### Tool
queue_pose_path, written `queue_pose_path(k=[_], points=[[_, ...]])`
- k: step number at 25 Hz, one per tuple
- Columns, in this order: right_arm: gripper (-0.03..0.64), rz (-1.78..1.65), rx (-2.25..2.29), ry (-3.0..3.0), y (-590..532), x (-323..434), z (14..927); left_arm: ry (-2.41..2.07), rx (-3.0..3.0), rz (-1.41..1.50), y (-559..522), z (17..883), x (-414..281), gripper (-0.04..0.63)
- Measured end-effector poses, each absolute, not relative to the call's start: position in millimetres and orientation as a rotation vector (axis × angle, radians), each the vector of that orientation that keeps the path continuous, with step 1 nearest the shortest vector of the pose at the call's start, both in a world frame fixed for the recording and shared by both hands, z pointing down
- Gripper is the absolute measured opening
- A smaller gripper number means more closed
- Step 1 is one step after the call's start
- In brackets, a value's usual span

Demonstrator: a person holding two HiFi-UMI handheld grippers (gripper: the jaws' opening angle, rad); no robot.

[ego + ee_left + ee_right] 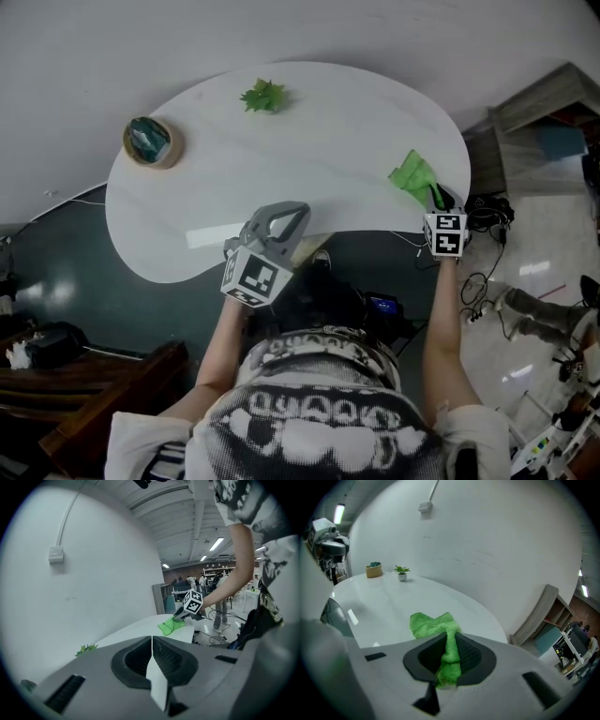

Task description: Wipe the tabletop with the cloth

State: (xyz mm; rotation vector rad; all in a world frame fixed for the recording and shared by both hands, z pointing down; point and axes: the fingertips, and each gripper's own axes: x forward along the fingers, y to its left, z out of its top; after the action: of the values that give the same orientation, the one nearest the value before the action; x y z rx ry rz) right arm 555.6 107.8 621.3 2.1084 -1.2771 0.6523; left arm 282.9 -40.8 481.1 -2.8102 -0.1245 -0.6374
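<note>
Green cloth (412, 173) at 3 o'clock rim of tabletop (309, 131), pinched in right gripper (439, 200) jaws. Left gripper (281, 223) at 6 o'clock, jaws pressed together, empty. Wiping apparently barely begun; nearly whole surface left.

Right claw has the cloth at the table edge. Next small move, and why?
Probably sweep the right claw leftward, dragging the cloth flat across the table. The claw is shut on the cloth, which sits bunched at the right edge, and nearly all the tabletop lies to its left.
</note>
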Motion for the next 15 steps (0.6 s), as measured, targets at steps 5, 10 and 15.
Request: queue_pose_path(k=[5,10,15], points=[[0.051,0.614,2.105,-1.293,100,547,616,-0.12,-2.803,-0.658,-41,483,267,0.008],[0.051,0.571,2.103,-1.316,84,520,596,-0.09,-2.806,-0.644,-52,474,243,0.008],[0.051,0.528,2.074,-1.416,35,464,582,-0.006,-2.82,-0.652,-75,473,200,0.008]])
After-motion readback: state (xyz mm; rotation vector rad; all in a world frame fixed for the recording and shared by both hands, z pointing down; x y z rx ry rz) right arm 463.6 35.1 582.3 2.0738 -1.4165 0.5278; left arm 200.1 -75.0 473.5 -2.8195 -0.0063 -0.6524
